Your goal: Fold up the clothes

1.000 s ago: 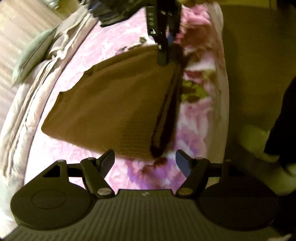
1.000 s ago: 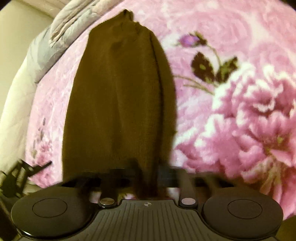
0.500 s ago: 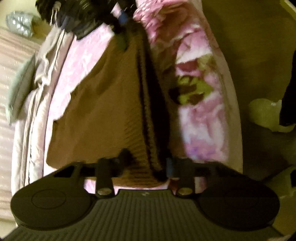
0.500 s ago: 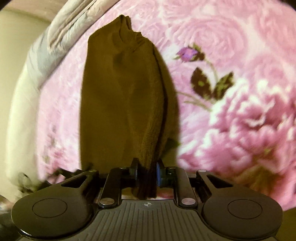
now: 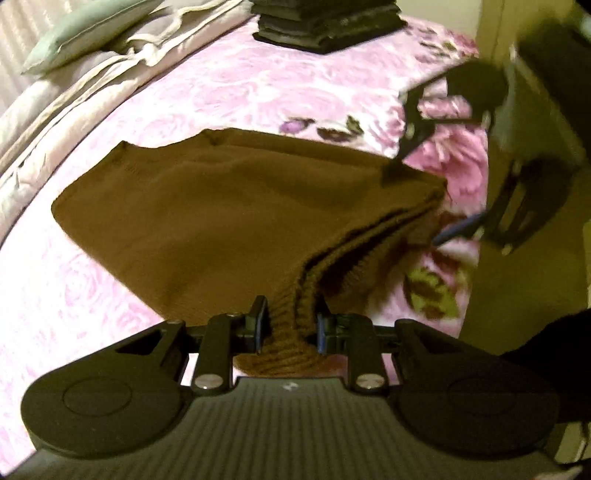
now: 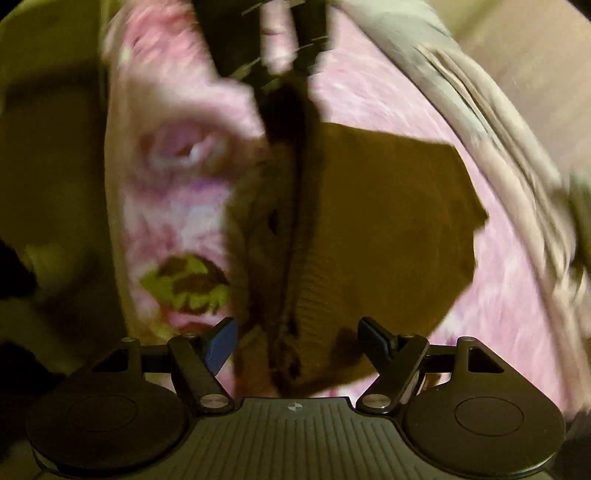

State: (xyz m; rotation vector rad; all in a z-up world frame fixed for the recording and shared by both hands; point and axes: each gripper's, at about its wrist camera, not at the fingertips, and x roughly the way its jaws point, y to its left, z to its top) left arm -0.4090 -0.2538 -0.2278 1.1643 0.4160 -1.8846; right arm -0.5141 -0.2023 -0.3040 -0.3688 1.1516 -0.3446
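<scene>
Two tongs are in my view. My left tongs point(image 5: 287, 325) are clenched on the ribbed hem of the brown sweater point(image 5: 221, 214), which lies folded on the pink floral bed point(image 5: 258, 92). My right tongs point(image 6: 297, 341) are released, spread above the hem.

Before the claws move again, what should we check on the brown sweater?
1. Left claw pinching the sweater hem: ok, ribbed edge sits between its fingers.
2. Right claw holding anything: not ok, it is open, fingers apart over the sweater.
3. Sweater on the pink blanket: ok.
4. Folded edge lined up: cannot tell, right view is blurred.
5. Black stack apart from the sweater: ok.
</scene>
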